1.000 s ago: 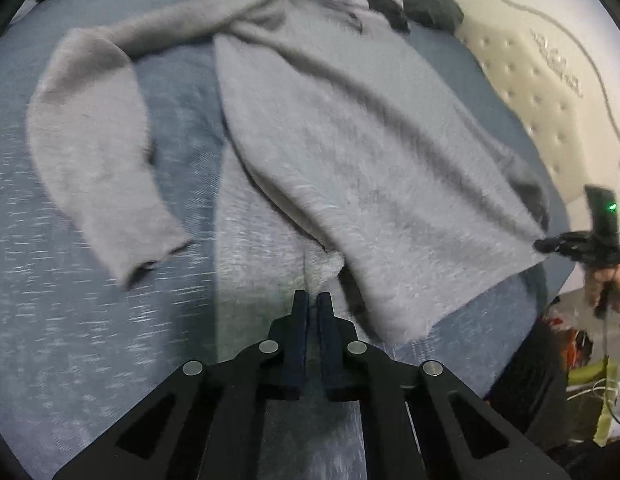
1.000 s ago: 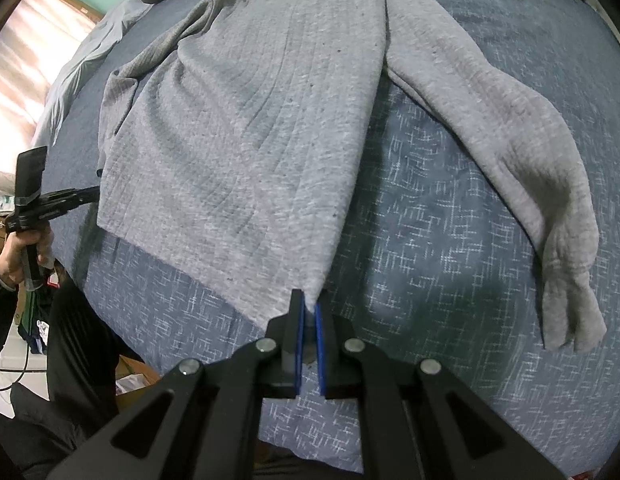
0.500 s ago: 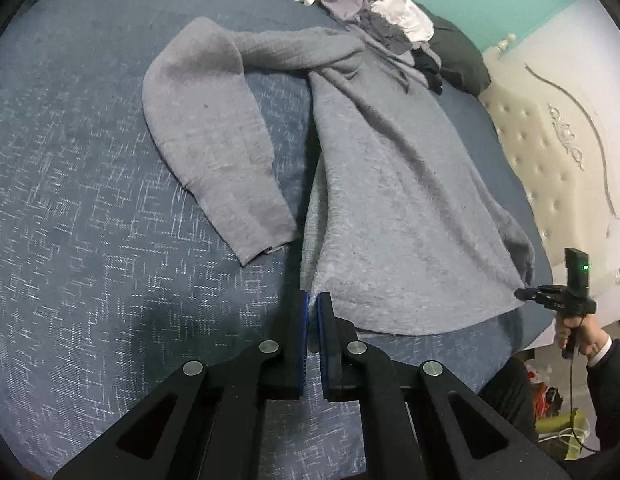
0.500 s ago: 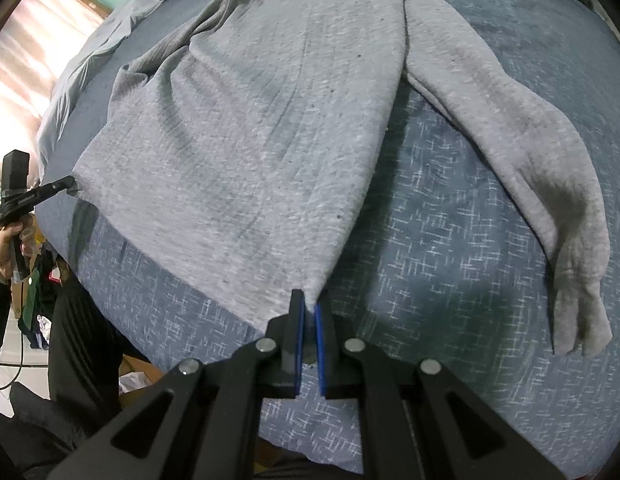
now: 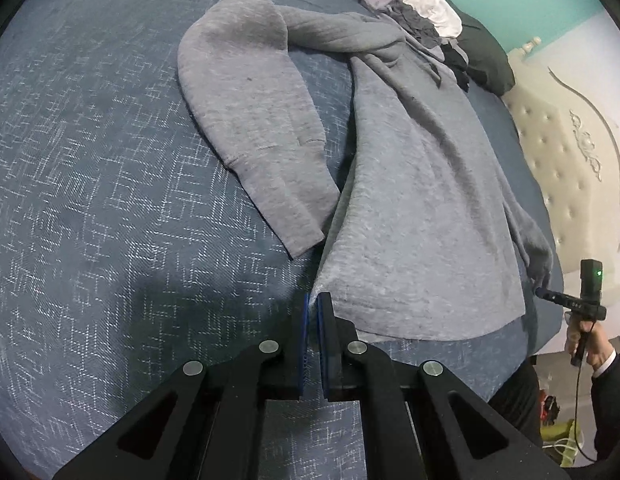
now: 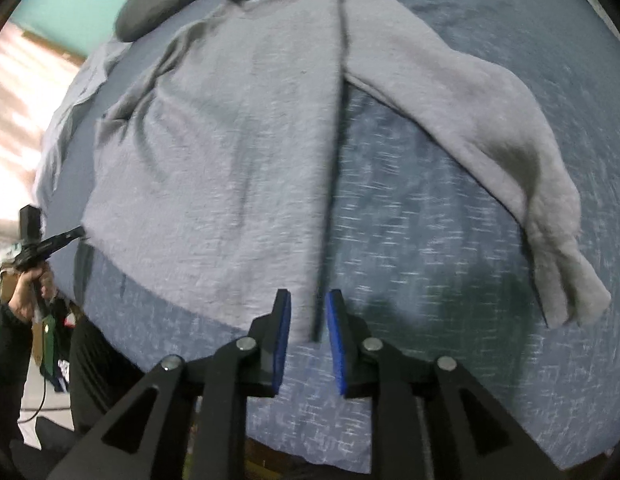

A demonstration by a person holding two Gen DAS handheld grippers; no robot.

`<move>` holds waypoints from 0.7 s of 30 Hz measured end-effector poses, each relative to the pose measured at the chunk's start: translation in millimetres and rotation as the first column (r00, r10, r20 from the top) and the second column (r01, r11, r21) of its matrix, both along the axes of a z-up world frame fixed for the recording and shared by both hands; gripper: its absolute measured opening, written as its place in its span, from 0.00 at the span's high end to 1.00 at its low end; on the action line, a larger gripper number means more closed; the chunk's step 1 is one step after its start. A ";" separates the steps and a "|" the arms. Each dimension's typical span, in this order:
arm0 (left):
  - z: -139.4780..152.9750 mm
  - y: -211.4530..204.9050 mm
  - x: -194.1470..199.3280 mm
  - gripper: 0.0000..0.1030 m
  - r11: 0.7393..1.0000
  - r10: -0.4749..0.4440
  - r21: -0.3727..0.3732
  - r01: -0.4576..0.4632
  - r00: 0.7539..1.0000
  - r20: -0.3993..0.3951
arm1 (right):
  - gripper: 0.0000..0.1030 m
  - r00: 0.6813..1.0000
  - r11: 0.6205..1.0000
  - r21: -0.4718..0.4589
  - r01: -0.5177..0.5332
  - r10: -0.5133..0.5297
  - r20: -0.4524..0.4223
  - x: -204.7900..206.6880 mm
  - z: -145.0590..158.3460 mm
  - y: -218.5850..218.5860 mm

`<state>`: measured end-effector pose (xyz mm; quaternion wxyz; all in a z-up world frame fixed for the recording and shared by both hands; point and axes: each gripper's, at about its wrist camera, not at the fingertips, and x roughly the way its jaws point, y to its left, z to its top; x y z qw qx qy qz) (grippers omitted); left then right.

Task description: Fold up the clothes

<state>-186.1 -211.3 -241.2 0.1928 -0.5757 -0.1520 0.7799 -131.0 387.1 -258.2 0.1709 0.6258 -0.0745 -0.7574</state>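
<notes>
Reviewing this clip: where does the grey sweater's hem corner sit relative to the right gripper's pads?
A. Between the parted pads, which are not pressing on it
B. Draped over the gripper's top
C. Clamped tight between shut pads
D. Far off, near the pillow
A: in the right wrist view the right gripper has just been opening, blue pads parted, with the grey sweater hem corner lying loose between them.

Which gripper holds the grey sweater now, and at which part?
The left gripper pinches the sweater at a bottom hem corner. The right gripper has just been opening; the other corner lies loose between its fingers.

Right gripper jaws, just opening, straddle the grey sweater hem.
</notes>
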 end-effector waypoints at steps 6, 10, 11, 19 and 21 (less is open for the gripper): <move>5.6 -0.6 2.3 0.95 1.000 -0.007 -0.014 0.006 1.000 -0.022 | 0.80 0.999 0.999 0.045 0.011 -0.013 0.043 -10.5 -20.9 -5.2; 9.7 -3.8 1.2 0.95 1.000 -0.006 -0.014 0.005 1.000 -0.028 | 0.79 0.999 0.999 0.036 0.008 -0.010 0.054 -16.0 -30.4 -14.0; 10.0 -4.1 0.1 0.95 1.000 -0.005 -0.014 0.005 1.000 -0.028 | 0.76 0.999 1.000 0.023 0.010 -0.011 0.053 -17.1 -31.2 -15.5; 8.3 -7.7 0.1 0.95 1.000 -0.002 -0.021 0.001 1.000 -0.025 | 0.47 0.996 0.999 -0.030 0.017 -0.014 0.094 -21.4 -39.5 -22.8; 8.9 -5.9 1.7 0.95 1.000 -0.008 -0.026 0.008 1.000 -0.027 | 0.48 0.996 1.000 -0.029 -0.013 0.015 0.093 -17.3 -41.9 -28.8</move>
